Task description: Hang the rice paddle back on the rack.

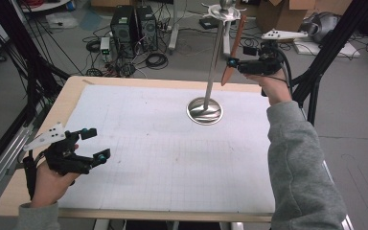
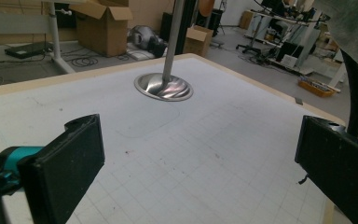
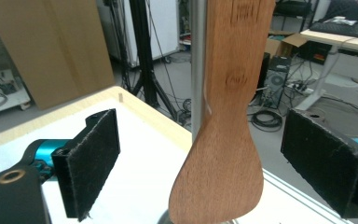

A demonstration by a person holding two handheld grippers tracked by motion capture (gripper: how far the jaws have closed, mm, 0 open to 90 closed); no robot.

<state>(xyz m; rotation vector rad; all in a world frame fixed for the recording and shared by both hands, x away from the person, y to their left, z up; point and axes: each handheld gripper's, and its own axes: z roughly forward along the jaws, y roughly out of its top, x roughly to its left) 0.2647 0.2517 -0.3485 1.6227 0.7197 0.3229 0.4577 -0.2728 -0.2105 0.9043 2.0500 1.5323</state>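
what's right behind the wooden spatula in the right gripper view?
The stand's steel pole rises directly behind the wooden spatula. The blade covers the pole's lower part and most of the round base.

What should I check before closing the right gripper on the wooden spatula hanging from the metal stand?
1. Right gripper jaws open: ok.
2. Brown wooden spatula sits between the jaws, touching neither: ok.
3. Spatula hung from the top of the tall silver metal stand: ok.
4. Hook hold on the spatula: cannot tell.
5. Stand's round base flat on the white gridded table mat: ok.
6. Left gripper open, away from the stand: ok.
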